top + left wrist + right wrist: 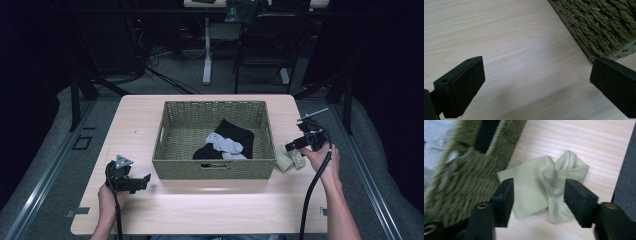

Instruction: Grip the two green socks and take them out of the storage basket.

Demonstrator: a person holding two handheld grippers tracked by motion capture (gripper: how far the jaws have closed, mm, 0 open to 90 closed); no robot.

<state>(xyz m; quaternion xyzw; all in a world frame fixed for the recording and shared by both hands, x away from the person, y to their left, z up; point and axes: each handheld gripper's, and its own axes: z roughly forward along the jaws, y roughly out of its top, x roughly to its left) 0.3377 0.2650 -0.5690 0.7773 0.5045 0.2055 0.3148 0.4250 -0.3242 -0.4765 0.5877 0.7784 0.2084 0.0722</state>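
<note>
Right gripper (537, 195) hovered half-open over the socks (544, 187) by the desk's right edge; soft, light, probably best pinched mid-bunch.

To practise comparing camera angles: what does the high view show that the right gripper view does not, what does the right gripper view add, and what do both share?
The high view alone takes in the whole table, the left gripper standing open near the basket's front corner, and the black socks lying in the basket. The right gripper view alone shows the right gripper up close, jaws apart just above the pale green socks, not pressing them. Both show the woven basket, a grey sock inside it and the green socks beside its right wall.
</note>
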